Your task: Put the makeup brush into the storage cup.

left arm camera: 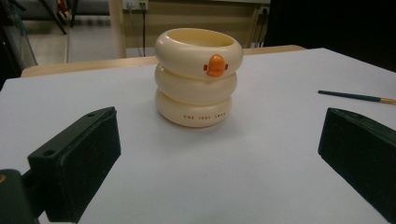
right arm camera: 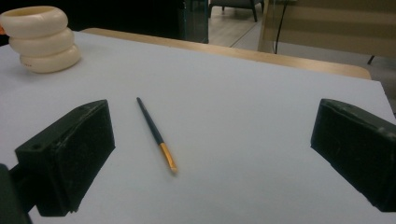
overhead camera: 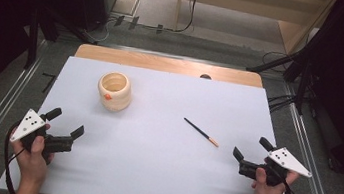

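A cream ringed holder (overhead camera: 115, 91) with an orange duck beak stands upright at the back left of the white table (overhead camera: 154, 140). It faces the left gripper view as holder (left arm camera: 198, 77). A thin dark paintbrush (overhead camera: 201, 132) with an orange tip lies flat right of centre, also seen as paintbrush (right arm camera: 156, 134). My left gripper (overhead camera: 67, 122) is held open near the front left, apart from the holder. My right gripper (overhead camera: 252, 149) is open at the front right, a short way from the brush tip. Both hold nothing.
A wooden strip (overhead camera: 169, 65) runs along the table's far edge. Metal rails (overhead camera: 2, 105) flank the table. Cables (overhead camera: 169, 26) lie on the floor beyond, next to pale wooden furniture (overhead camera: 252, 7).
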Motion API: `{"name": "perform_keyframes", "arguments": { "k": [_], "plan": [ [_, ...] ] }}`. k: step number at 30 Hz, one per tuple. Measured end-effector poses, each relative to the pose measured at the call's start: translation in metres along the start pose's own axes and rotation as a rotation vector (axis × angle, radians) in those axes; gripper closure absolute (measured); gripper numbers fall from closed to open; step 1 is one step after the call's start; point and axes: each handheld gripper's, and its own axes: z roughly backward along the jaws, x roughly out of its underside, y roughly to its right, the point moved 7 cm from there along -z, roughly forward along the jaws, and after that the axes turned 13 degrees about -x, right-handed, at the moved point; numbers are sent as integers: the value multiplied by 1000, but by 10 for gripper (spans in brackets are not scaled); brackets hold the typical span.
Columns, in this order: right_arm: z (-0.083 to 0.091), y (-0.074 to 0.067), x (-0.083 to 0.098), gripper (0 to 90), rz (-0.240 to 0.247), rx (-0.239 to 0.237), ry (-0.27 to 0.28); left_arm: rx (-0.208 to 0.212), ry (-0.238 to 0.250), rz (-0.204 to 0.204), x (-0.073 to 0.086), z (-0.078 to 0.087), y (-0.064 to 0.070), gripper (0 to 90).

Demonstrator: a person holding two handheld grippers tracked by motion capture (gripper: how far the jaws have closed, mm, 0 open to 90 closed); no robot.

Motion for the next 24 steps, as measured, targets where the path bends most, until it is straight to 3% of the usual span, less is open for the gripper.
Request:
{"name": "perform_keyframes", "arguments": {
  "k": [7,15,19,24],
  "plan": [
    [-2,-3,-1,16,6,-9,-19,32,2,-3,-1,1,5,0],
    [-7,-4,-3,69,-23,-8,-55,40,-11,-18,1,-2,11,0],
    [-14,0,-6,146,-54,45,-119,39,-17,-15,2,-2,8,0],
    [-25,-1,-6,147,-42,44,-196,43,-16,-19,2,-2,10,0]
  ]
}}
